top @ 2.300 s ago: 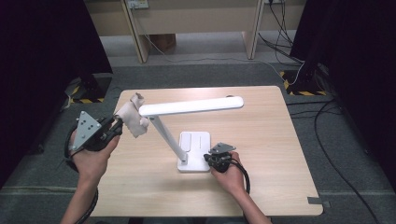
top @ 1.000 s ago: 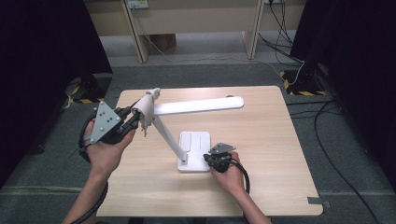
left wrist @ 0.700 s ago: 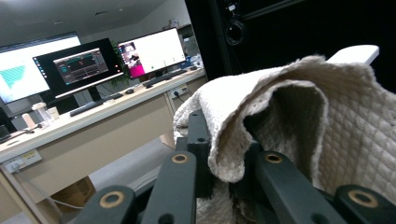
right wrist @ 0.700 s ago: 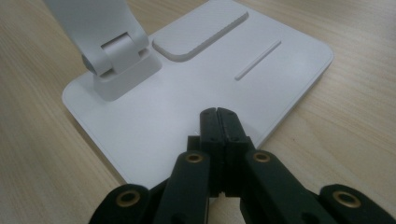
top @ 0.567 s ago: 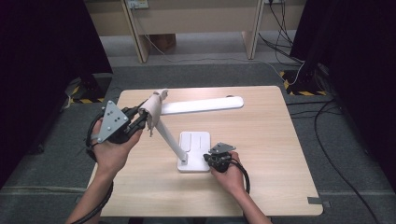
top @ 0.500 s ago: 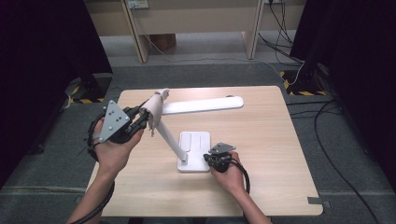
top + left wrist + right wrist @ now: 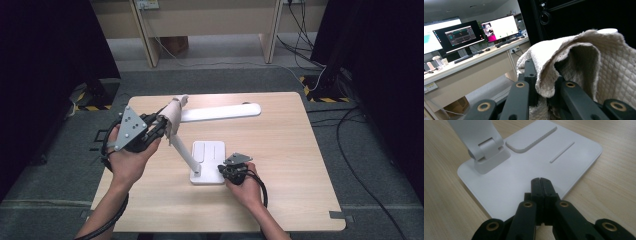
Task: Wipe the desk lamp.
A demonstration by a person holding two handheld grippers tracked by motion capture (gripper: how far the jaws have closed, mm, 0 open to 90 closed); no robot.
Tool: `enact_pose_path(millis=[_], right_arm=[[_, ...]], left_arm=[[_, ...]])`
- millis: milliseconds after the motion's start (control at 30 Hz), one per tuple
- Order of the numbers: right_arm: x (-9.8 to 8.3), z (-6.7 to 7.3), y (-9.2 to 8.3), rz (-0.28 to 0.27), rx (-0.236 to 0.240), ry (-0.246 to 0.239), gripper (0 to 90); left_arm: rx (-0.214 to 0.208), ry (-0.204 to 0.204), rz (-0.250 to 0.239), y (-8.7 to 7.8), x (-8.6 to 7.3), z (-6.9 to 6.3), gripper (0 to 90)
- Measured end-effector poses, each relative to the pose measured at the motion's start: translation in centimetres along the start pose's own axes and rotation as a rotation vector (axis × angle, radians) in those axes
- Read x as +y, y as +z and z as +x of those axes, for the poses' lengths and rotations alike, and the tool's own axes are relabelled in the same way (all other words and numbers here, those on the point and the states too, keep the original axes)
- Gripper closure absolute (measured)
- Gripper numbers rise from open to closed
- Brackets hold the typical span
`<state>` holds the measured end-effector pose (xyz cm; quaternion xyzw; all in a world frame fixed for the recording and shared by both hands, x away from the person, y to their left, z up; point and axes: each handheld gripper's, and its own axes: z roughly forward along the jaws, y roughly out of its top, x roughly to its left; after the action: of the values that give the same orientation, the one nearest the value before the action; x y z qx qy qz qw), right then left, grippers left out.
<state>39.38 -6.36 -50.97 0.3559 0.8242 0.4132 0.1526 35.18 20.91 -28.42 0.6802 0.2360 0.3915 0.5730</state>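
- Desk (image 7: pixel 300 165): a light wooden top is carrying the lamp and both of the person's hands; grey carpet is surrounding it.
- White desk lamp (image 7: pixel 220 112): it is standing near the middle of the desk. Its flat rectangular base (image 7: pixel 207 162) is lying on the wood, its arm is rising at a slant toward the left, and its long head is stretching level to the right from the upper joint. In the right gripper view the base (image 7: pixel 524 170) is showing a raised pad, a thin groove and the hinge block of the arm.
- Cloth (image 7: pixel 172 116): a pale quilted rag is hanging draped against the upper joint of the lamp, at the left end of the head. In the left gripper view the cloth (image 7: pixel 594 65) is bulging in folds just ahead of the jaws.
- Left gripper (image 7: pixel 159 126): its jaws are pinching a fold of the cloth, raised above the desk's left part. The same gripper (image 7: pixel 544 86) is showing fabric bunched between its black jaws.
- Right gripper (image 7: pixel 227 172): it is resting at the near right corner of the lamp base. In its own view the gripper (image 7: pixel 541 185) is showing jaws pressed together with nothing between them, the tips lying on the white base.
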Motion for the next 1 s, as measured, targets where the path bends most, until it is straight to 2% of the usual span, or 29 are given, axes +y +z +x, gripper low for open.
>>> enact_pose_path(millis=[1000], right_arm=[[-0.1, 0.0, 0.0, -0.005, 0.001, 0.006, 90.0]], left_arm=[[-0.041, -0.022, 0.0, 2.1, 0.7, -1.7, 82.0]])
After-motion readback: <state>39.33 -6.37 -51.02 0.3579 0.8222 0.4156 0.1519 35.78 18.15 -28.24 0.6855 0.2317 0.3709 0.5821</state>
